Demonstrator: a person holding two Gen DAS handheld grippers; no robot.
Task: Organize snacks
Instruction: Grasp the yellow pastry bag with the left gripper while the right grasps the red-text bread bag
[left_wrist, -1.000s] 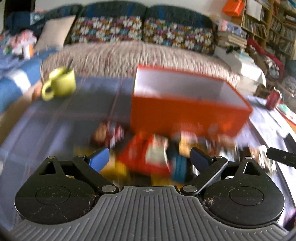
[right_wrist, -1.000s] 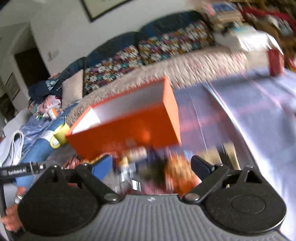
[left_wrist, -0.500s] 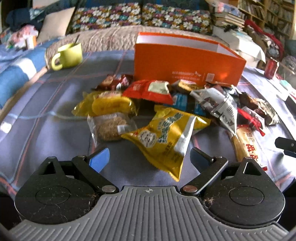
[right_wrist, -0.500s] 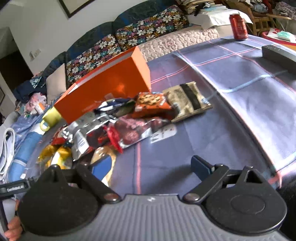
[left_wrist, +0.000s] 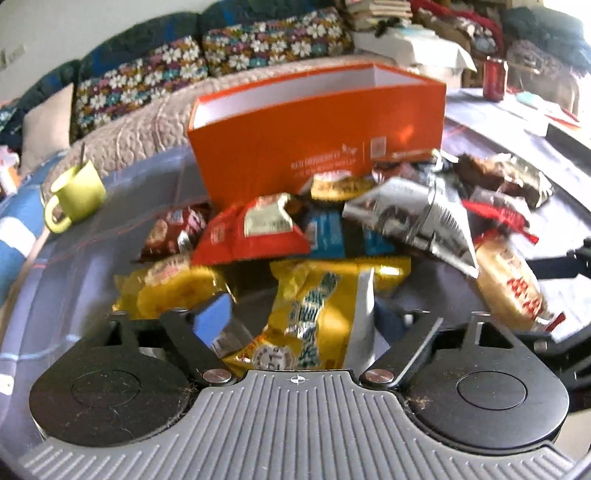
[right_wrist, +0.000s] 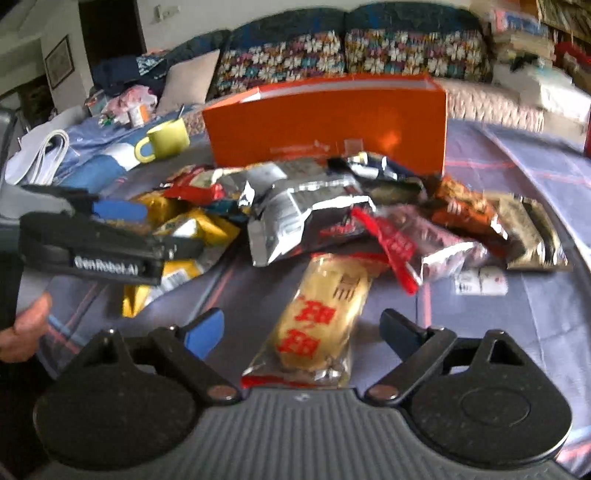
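A: The box is plain orange outside, white inside; the mug is yellow-green.

B: And the cushions?

A: Dark, with white, teal and red flowers; the tablecloth is grey-blue with red lines; one long packet is pale yellow with red characters.

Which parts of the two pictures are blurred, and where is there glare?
Left wrist view: motion blur smears the snack pile, worst on the yellow bag; the orange box stays fairly readable. Right wrist view: softer blur overall, glare on the silver foil packet, fisheye bending at the edges.
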